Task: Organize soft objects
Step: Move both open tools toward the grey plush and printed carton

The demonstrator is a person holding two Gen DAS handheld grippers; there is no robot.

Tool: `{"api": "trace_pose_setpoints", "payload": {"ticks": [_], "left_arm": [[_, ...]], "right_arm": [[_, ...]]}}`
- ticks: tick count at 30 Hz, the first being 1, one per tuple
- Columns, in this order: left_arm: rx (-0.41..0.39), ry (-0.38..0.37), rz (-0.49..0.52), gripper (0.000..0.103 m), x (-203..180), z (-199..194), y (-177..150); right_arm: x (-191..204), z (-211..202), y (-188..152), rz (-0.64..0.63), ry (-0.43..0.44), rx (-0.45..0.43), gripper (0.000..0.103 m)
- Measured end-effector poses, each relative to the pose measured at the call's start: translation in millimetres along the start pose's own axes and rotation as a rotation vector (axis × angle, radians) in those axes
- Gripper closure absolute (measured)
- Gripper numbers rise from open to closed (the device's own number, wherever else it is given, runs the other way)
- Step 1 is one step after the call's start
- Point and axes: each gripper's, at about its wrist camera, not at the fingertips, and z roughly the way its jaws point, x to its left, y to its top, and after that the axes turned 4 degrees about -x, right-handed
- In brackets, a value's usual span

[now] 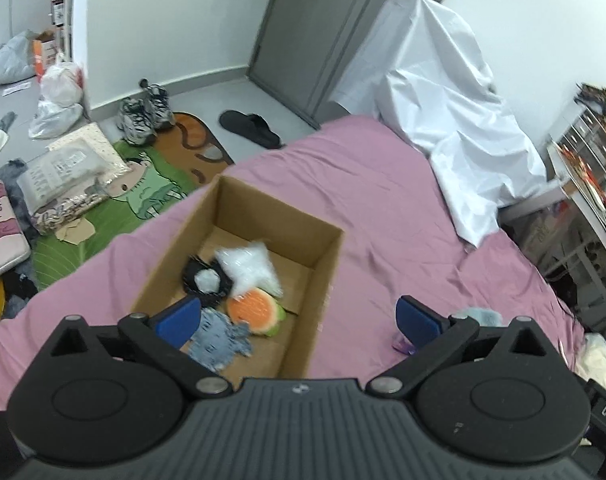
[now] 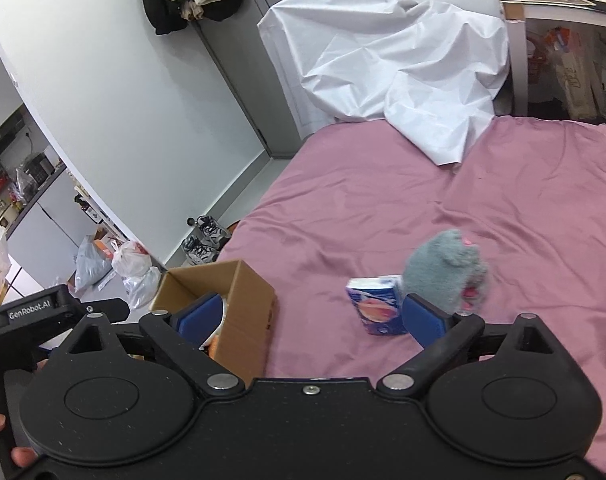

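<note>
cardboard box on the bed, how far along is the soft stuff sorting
Partly done. The cardboard box already holds an orange plush, a blue-grey cloth, a black item and a clear plastic bag. Nothing is in hand: the left gripper and the right gripper are both open and empty. Left on the pink sheet: a grey plush beside a small carton.

A bed (image 2: 423, 208) under a wrinkled pink sheet carries everything. On it sit a cardboard box (image 1: 323, 264) at 9 o'clock in the right wrist view, a blue carton (image 2: 373, 306) near centre with a grey plush (image 2: 443, 272) touching it, and a crumpled white sheet (image 2: 403, 80) at 12 o'clock.
</note>
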Motion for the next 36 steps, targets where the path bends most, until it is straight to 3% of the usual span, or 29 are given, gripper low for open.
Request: {"api": "trace_pose_setpoints", "payload": {"ticks": [11, 18, 21, 27, 31, 36], "left_arm": [[0.021, 0.031, 0.063, 0.0, -34, 4, -16], [0.015, -0.006, 0.099, 0.0, -59, 8, -20], [0.01, -0.034, 0.131, 0.001, -74, 12, -25], [0.006, -0.087, 0.218, 0.003, -106, 28, -37], [0.001, -0.136, 0.314, 0.014, -133, 41, -45], [0.042, -0.175, 0.382, 0.035, -161, 63, -55]], "right_arm": [[-46, -14, 0, 0.074, -0.036, -0.014, 0.006], [-68, -15, 4, 0.122, -0.055, -0.029, 0.008], [-82, -11, 6, 0.181, -0.068, -0.034, 0.012], [-114, 2, -4, 0.313, -0.089, -0.052, 0.032], [-133, 7, -7, 0.416, -0.072, -0.079, 0.041], [-148, 14, -13, 0.491, -0.066, -0.065, 0.053]]}}
